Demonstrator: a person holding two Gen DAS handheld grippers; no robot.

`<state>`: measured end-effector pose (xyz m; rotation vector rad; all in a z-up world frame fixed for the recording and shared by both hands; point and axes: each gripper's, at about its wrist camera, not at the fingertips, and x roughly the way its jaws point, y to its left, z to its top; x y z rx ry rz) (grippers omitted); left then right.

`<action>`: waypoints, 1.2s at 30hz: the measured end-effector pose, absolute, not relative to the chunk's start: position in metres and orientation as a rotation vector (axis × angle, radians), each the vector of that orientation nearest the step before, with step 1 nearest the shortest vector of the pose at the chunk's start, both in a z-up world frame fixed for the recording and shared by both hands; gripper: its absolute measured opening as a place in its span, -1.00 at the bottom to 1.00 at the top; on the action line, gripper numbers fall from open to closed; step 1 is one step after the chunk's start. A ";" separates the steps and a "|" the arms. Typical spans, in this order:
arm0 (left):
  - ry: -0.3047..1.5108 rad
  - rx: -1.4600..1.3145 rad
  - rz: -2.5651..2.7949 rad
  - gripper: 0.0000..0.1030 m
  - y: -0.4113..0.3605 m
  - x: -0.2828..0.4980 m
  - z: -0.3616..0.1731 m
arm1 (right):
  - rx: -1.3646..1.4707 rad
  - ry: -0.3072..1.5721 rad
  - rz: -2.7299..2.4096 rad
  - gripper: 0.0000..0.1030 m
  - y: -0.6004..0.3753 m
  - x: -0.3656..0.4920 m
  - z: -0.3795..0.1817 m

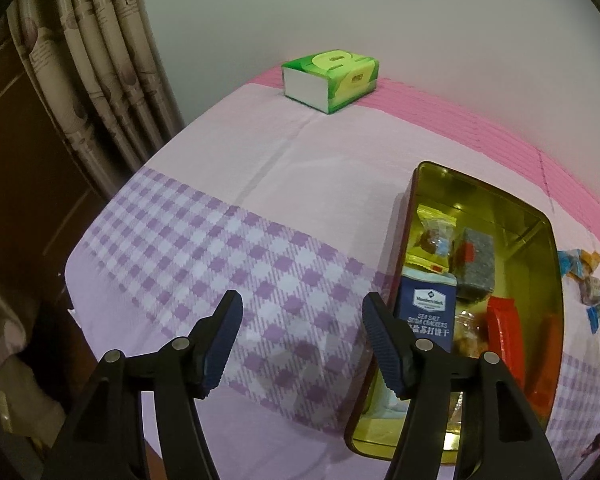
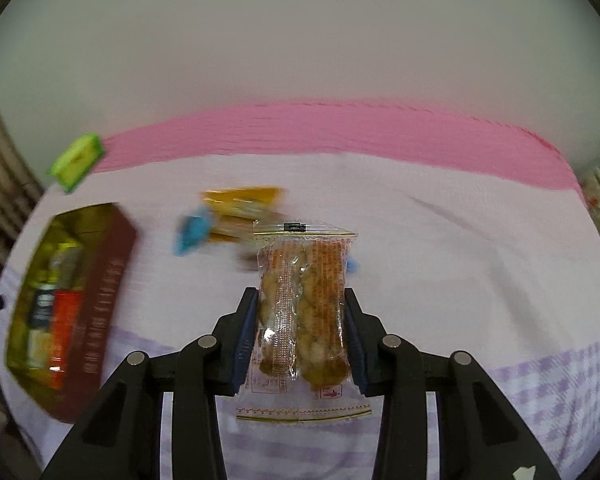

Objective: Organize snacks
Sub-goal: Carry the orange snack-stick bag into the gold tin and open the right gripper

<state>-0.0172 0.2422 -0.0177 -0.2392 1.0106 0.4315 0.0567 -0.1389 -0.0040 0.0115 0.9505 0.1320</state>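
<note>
While the right gripper (image 2: 301,336) pinches a clear snack packet (image 2: 302,312) between its two blue-padded fingers, the packet's long axis runs straight ahead along the fingers, with one sealed end pointing toward the far wall and the other toward the camera. It is held above the tablecloth (image 2: 440,248), which is pale pink with a bright pink band at the back and purple checks nearer. Red print on the wrapper is too small to read.

Beyond the packet lie blurred loose snacks: yellow wrappers (image 2: 242,208) and a blue one (image 2: 192,234). To the left sits the open tin (image 2: 108,280), gold inside and dark red outside.

The left gripper (image 1: 302,340) hangs with its fingers spread wide and holds nothing, just beside the tin's (image 1: 556,280) left wall. Inside the tin, a blue packet (image 1: 428,312) reads "Member's Mark Sea Salt Soda Crackers", beside a red packet (image 1: 504,332) and a grey bar (image 1: 474,264). A green tissue pack (image 1: 330,78) rests at the table's far edge, near a curtain (image 1: 96,72).
</note>
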 end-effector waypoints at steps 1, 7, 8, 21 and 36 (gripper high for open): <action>1.010 -0.235 0.437 0.23 0.243 -0.018 -0.018 | 0.014 0.950 0.161 -0.28 -0.128 0.057 0.000; 1.007 -0.240 0.456 0.25 0.247 -0.018 -0.018 | -0.010 0.972 0.300 -0.28 -0.059 0.050 0.011; 1.008 -0.244 0.459 0.25 0.248 -0.018 -0.018 | -0.015 0.975 0.316 -0.28 -0.050 0.048 0.012; 1.012 -0.275 0.527 0.25 0.269 -0.021 -0.020 | -0.052 1.044 0.486 -0.28 0.048 0.032 -0.004; 1.028 -0.299 0.558 0.25 0.276 -0.023 -0.023 | -0.069 1.103 0.483 -0.28 0.067 0.033 -0.029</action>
